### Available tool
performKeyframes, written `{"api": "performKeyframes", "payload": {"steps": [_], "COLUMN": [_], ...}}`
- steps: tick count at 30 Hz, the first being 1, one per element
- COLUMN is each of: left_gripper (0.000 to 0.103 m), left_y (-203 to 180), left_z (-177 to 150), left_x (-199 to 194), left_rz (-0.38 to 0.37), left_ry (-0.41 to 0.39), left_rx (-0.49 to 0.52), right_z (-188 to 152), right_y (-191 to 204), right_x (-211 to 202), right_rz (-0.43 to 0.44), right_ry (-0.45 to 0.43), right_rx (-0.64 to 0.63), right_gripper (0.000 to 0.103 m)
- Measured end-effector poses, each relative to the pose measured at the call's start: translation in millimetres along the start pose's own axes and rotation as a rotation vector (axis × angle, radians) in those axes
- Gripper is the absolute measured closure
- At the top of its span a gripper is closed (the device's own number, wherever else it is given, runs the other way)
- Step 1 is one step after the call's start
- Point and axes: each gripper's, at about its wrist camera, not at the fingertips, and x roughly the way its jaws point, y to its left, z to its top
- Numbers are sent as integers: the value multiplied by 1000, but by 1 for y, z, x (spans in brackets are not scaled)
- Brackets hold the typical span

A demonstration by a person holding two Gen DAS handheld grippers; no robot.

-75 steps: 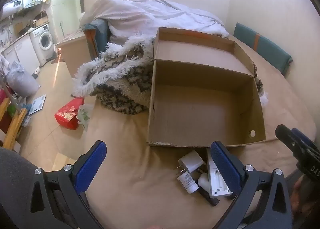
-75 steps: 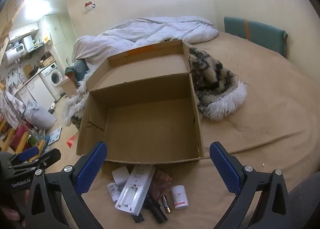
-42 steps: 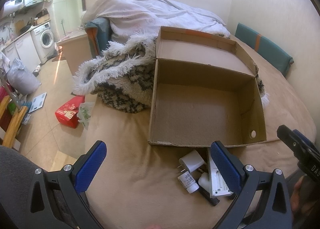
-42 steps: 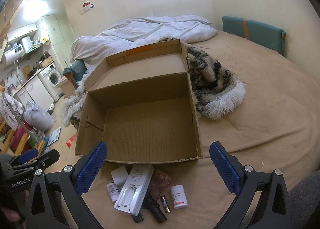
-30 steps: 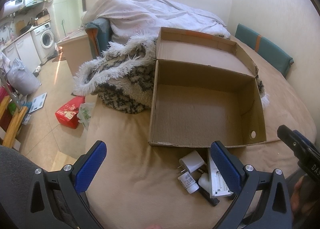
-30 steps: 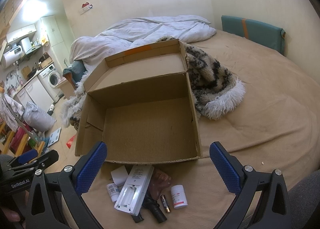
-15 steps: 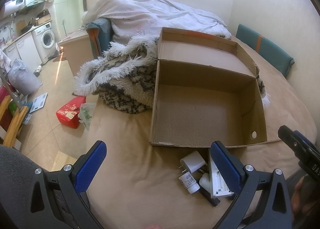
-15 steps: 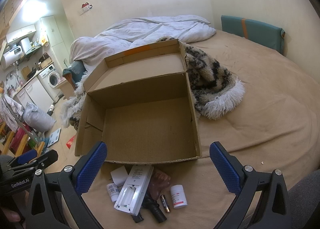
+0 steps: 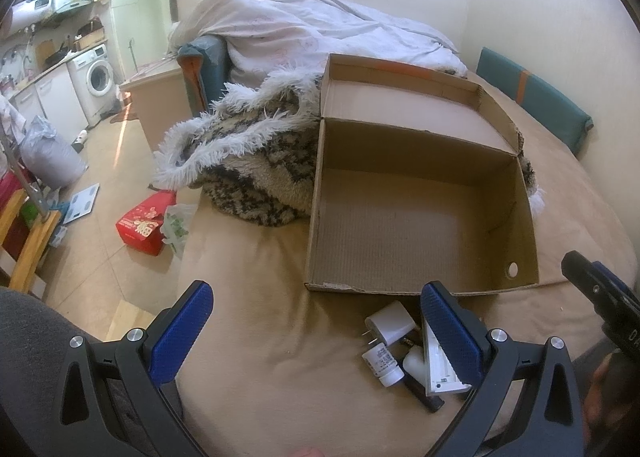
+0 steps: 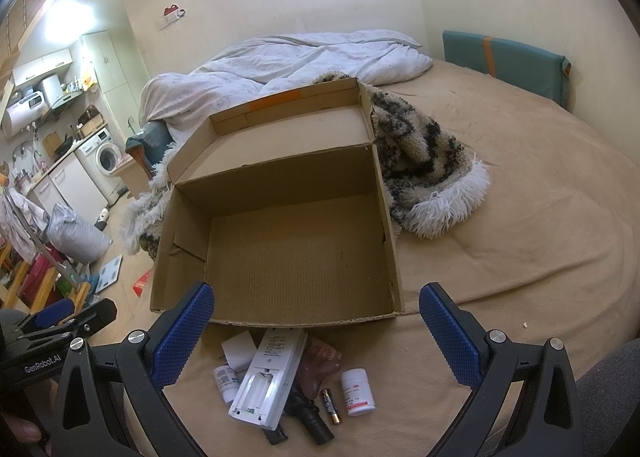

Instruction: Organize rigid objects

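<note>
Two grippers, left gripper (image 9: 316, 331) and right gripper (image 10: 316, 331), hover wide open and empty over a tan-covered bed (image 10: 520, 225) in a cluttered studio, washing machine (image 9: 98, 81) beyond. An empty cardboard box (image 10: 280, 257) sits mid-bed; a white remote (image 10: 266, 381), pill bottle (image 10: 358, 391), battery (image 10: 331, 405) and charger plug (image 9: 390, 327) cluster just beside its near wall.

We are in a small home, a one-room flat: a bed (image 10: 520, 185) under a tan cover carries a rumpled white duvet (image 10: 304, 57) and a shaggy throw (image 10: 432, 177), while the same room opens onto a kitchen corner with a washing machine (image 9: 98, 77), white cabinets (image 9: 52, 101) and cluttered shelves.
</note>
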Motion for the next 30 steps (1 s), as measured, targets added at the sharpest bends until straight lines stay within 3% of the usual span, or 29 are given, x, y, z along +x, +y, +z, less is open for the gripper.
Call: {"api": "performKeyframes", "payload": {"steps": [19,24,30], "left_gripper": [0,0,0], "left_y": [2,9,9], "left_z": [1,3,6], "left_x": [3,15,29], "left_rz": [34,57,78], "left_ry": [8,60,136], "left_rx": [0,-31,-20], "right_z": [1,4,13], "right_y": [-2,2,-4], "right_x": [0,-3,11], "right_rz": [-1,6,49], "right_ry": [5,17,128], "right_rx": [3,-12,-9], "right_gripper": [0,0,0]}}
